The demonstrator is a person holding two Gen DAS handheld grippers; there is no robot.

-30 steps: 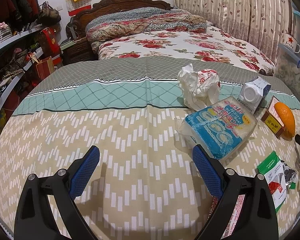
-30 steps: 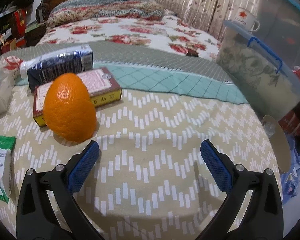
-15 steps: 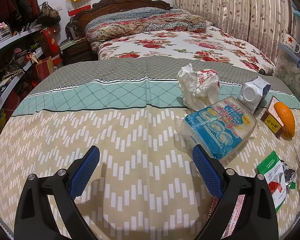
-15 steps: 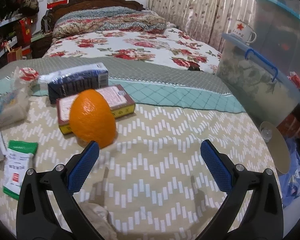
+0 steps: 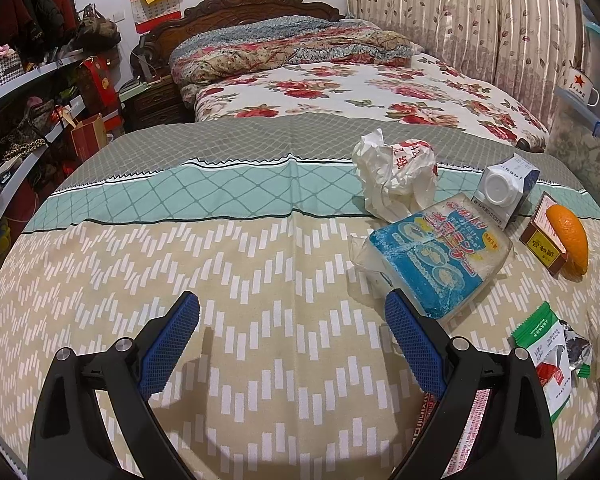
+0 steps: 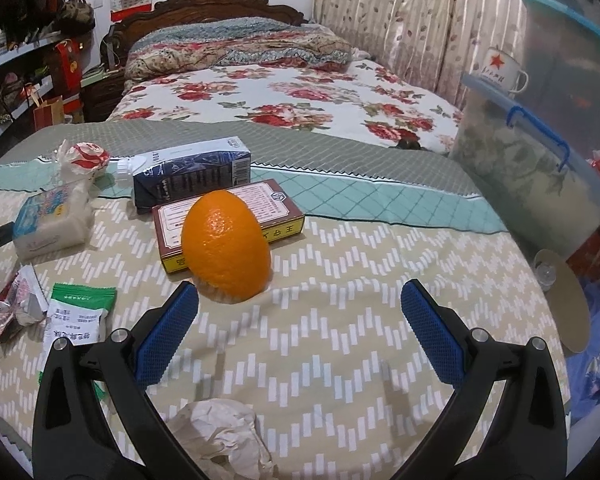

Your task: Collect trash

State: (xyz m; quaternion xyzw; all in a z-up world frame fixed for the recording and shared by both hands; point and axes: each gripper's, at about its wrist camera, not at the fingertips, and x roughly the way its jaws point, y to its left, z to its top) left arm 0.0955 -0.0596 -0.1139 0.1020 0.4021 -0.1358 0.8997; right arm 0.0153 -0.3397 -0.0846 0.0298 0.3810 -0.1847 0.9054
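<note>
Trash lies on the patterned bedspread. In the left wrist view: a crumpled white wrapper, a blue-and-white sponge pack, a dark milk carton, a brown box and a green-white sachet. My left gripper is open and empty, left of the sponge pack. In the right wrist view an orange leans on the brown box, with the carton behind. A crumpled paper ball lies under my open, empty right gripper. The sachet lies to its left.
A floral bed with a wooden headboard stands behind. Cluttered shelves line the left. Clear storage bins with an enamel mug on top stand at the right, beside a round cardboard disc. Curtains hang behind.
My right gripper has pulled back and swung left: the orange now sits centred ahead and the paper ball has come into view beneath it. The left gripper has not moved.
</note>
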